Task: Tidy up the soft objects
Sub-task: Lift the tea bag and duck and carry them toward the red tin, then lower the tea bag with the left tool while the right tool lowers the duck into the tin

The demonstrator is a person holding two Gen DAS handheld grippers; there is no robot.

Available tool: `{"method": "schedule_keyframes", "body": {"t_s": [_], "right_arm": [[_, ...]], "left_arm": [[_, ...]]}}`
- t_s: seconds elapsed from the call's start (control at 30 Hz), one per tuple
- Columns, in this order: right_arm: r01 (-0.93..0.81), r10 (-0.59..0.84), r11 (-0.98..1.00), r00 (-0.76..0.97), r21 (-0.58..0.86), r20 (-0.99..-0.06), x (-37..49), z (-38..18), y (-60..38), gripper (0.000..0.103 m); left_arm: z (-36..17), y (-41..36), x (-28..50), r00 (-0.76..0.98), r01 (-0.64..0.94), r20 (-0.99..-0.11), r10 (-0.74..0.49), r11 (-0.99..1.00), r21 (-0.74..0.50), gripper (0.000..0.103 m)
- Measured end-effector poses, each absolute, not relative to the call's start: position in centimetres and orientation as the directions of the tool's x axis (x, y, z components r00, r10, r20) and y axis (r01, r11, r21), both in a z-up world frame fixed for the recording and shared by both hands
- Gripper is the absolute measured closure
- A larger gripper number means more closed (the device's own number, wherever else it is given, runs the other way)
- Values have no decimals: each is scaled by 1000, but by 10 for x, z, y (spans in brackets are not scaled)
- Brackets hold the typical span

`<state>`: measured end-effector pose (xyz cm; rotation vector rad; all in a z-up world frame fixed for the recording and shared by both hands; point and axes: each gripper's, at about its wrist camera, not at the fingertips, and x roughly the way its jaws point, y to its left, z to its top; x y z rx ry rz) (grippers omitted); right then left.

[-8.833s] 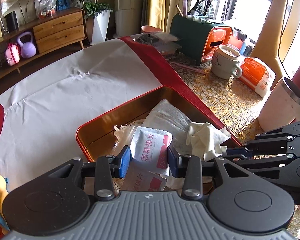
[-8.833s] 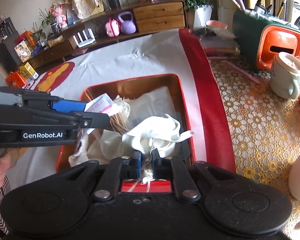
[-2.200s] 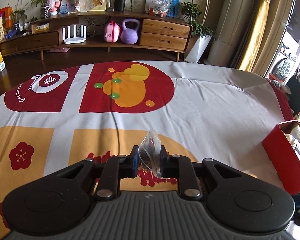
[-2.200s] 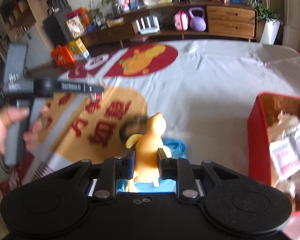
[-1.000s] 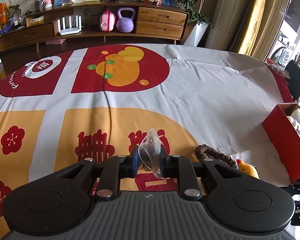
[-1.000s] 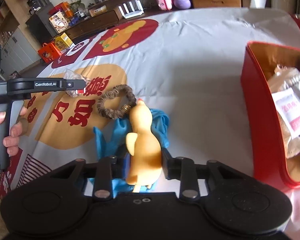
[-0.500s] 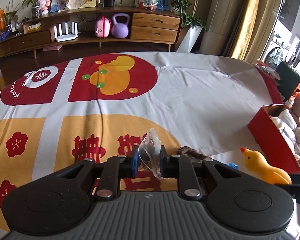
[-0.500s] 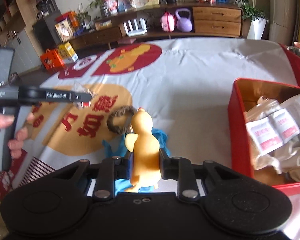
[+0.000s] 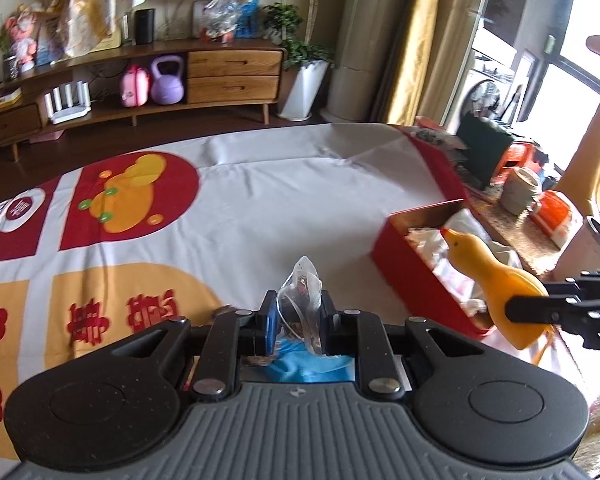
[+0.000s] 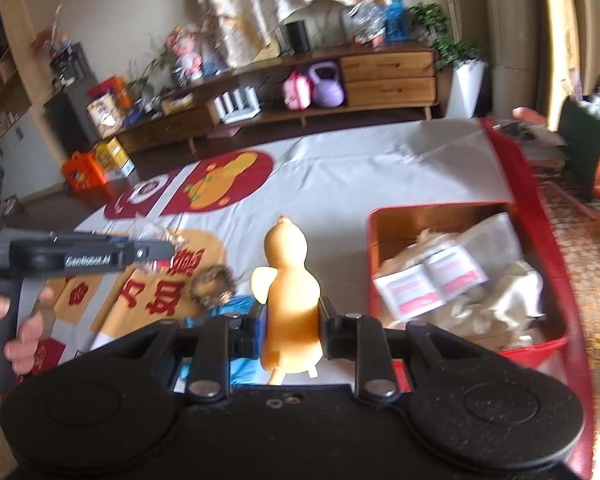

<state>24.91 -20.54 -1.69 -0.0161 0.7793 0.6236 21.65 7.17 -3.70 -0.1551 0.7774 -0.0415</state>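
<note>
My right gripper (image 10: 290, 326) is shut on a yellow rubber duck (image 10: 288, 280) and holds it in the air left of the red tin box (image 10: 540, 350). The duck also shows in the left wrist view (image 9: 496, 280), in front of the box (image 9: 416, 276). My left gripper (image 9: 298, 320) is shut on a small clear plastic packet (image 9: 302, 292), above the cloth. The box holds white gauze, a white glove and alcohol pad sachets (image 10: 428, 280). A brown hair scrunchie (image 10: 212, 280) and a blue cloth (image 10: 232, 306) lie on the table under the grippers.
A red, white and yellow tablecloth (image 9: 260, 200) covers the table. Right of it are a cream mug (image 9: 520, 190), an orange pack (image 9: 556, 216), a steel cup (image 9: 592, 244) and a green-orange holder (image 9: 492, 152). A wooden sideboard (image 9: 220, 72) stands behind.
Both grippers have swung right toward the red box. The duck has risen off the blue cloth and is closer to the box. The left gripper still holds the packet.
</note>
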Motion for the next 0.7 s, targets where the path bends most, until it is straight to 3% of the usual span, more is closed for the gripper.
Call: {"method": "schedule_keyframes", "body": {"t_s": [0.7], "right_arm": [[-368, 394, 912, 658, 183, -641, 294, -19, -307, 78]], "left_arm": [[-25, -76, 253, 677, 197, -693, -248, 968, -154, 83]]}}
